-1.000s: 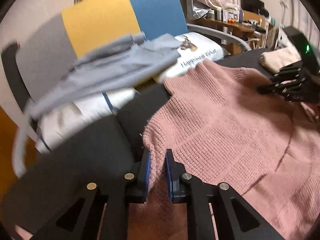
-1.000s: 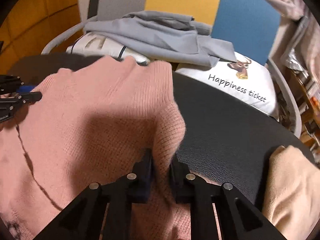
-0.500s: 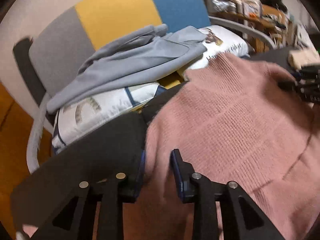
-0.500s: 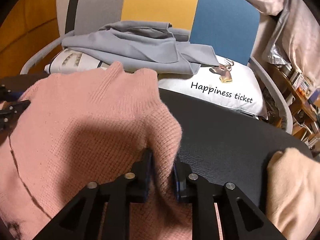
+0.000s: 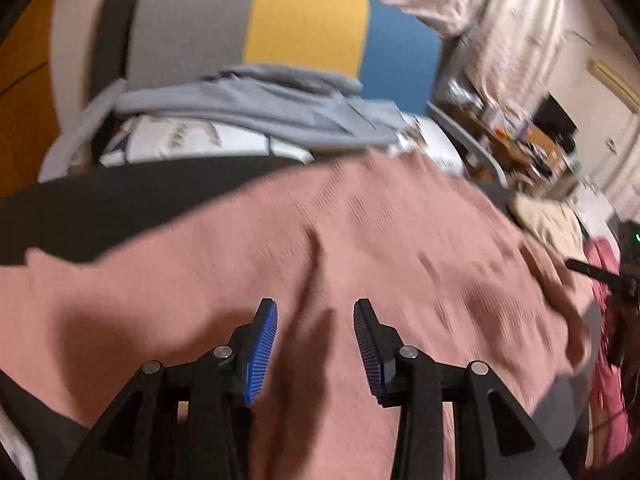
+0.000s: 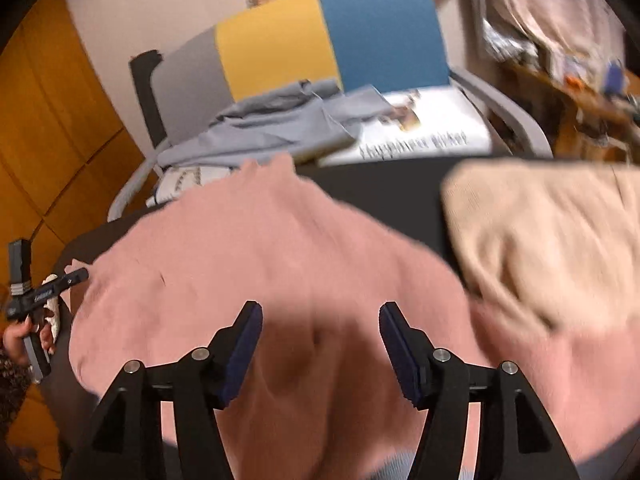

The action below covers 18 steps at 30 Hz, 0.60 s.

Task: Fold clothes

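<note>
My pink knit sweater [image 5: 360, 264] lies spread on the dark desk [image 5: 120, 204], its long axis running from 9 to 3 o'clock, the ribbed collar pointing toward 12. It is soft, chunky-textured and rumpled, blurred in both views. My left hand-held gripper [image 5: 315, 344] hovers over it with blue ribbed pads spread apart, holding nothing; my right hand-held gripper [image 6: 320, 344] likewise gapes empty. A beige knit [image 6: 552, 232] sits at 2 o'clock.
</note>
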Each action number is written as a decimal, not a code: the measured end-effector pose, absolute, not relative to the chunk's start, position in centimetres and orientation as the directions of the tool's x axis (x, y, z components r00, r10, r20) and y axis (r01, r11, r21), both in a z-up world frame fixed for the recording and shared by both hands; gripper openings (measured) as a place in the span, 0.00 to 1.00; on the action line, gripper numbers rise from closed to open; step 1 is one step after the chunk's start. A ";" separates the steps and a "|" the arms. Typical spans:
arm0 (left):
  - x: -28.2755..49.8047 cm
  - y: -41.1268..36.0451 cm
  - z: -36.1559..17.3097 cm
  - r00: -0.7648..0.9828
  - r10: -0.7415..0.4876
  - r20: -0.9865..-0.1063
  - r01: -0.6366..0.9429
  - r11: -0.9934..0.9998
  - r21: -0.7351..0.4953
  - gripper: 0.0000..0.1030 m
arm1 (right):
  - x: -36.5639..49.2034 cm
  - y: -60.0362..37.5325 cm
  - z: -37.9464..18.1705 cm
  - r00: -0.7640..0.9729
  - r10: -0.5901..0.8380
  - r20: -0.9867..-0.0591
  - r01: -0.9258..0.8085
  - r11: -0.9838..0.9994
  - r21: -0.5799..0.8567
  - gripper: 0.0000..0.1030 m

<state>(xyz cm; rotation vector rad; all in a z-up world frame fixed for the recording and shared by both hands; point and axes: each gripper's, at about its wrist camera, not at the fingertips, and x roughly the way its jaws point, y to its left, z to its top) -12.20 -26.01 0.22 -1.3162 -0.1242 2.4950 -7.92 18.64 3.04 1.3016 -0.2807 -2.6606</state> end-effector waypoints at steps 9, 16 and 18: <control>-11.8 -22.2 -1.3 -0.526 0.073 -0.847 -0.222 -0.973 0.054 0.48 | -8.1 15.5 -0.5 -0.455 -0.278 -0.846 0.094 -0.960 0.265 0.60; -12.0 -23.0 -1.4 -0.523 0.078 -0.849 -0.178 -0.984 0.020 0.49 | -8.4 14.9 -3.2 -0.413 -0.245 -0.877 0.046 -0.968 0.248 0.21; -12.1 -24.2 -1.8 -0.512 0.142 -0.847 -0.134 -0.987 -0.084 0.49 | -8.4 15.6 -3.5 -0.425 -0.272 -0.863 0.023 -0.957 0.290 0.15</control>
